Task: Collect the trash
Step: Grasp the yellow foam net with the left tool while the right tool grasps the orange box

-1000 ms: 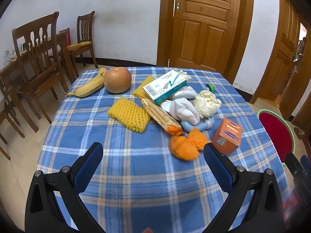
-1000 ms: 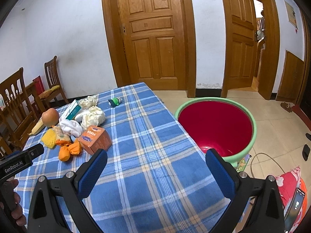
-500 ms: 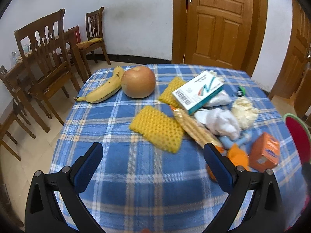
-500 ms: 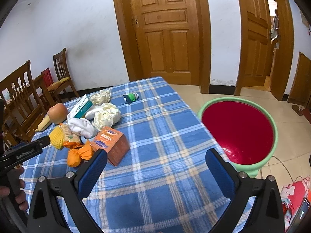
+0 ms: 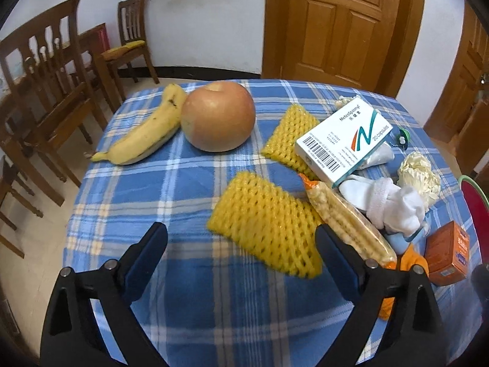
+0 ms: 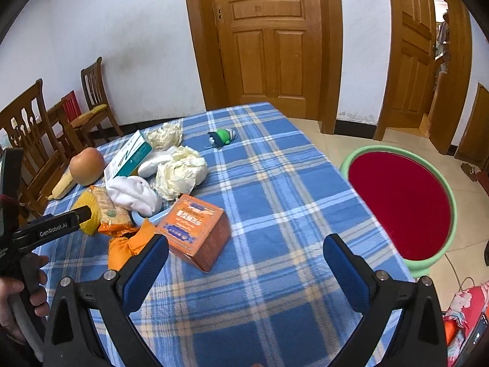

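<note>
Trash lies on the blue plaid table [image 5: 189, 189]: two yellow foam nets [image 5: 269, 223], a snack packet [image 5: 348, 223], a white medicine box [image 5: 345, 140], white cloth [image 5: 394, 205], crumpled paper [image 5: 418, 174], an orange wrapper [image 6: 128, 244] and an orange box [image 6: 195, 226]. My left gripper [image 5: 241, 247] is open, just short of the near foam net. My right gripper [image 6: 246, 258] is open above the table, with the orange box at its left finger. A red bin with a green rim [image 6: 400, 202] stands on the floor to the right.
A banana [image 5: 146, 131] and an apple [image 5: 218, 116] lie at the far left of the table. A small green object [image 6: 221, 136] lies at the far side. Wooden chairs [image 5: 45, 91] stand left. Wooden doors [image 6: 272, 39] are behind.
My left gripper has moved forward and left, bringing the foam net, apple and banana closer. My right gripper has swung left toward the trash pile; the bin shifted right in view.
</note>
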{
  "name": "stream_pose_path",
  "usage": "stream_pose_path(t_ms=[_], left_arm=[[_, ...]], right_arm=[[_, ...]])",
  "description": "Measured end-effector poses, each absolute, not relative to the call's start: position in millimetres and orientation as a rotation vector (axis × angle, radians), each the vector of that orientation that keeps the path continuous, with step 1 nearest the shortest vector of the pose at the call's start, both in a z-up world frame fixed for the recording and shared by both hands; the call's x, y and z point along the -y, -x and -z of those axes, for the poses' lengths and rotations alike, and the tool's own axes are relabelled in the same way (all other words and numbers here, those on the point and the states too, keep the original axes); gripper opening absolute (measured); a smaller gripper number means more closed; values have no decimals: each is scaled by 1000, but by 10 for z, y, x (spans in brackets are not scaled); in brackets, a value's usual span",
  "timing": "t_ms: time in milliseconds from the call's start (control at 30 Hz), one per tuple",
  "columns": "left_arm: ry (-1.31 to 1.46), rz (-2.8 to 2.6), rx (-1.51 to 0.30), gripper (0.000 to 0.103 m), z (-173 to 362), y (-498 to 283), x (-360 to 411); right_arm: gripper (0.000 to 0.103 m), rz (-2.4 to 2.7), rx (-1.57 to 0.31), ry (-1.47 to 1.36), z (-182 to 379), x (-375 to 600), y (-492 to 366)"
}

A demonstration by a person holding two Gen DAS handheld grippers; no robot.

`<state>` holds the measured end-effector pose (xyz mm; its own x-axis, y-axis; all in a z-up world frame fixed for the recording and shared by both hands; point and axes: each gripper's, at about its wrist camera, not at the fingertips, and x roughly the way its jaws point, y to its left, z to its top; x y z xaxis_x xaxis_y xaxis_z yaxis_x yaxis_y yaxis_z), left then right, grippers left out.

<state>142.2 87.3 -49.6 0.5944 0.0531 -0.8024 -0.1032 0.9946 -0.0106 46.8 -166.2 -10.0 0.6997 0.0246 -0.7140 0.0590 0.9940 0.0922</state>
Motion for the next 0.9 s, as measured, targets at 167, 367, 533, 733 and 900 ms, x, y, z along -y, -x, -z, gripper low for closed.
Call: stream_pose_path(t_ms=[167, 367, 533, 733, 900], left_arm=[[80, -29, -959, 80, 580, -1489, -846], [146, 53, -953, 49, 570, -1477, -865], [212, 111, -961, 20, 533, -1417, -842], [267, 103, -921, 12, 425, -1181, -868], [295, 80, -879, 12, 292, -984, -877]], right_arm=[[103, 11, -817, -107, 151, 1589, -594], [98, -13, -822, -100, 200, 1515, -703], [84, -69, -814, -120, 187, 1494, -719], [79, -112, -825, -143, 166, 1470, -697], [79, -138, -850, -142, 212, 1436, -733]])
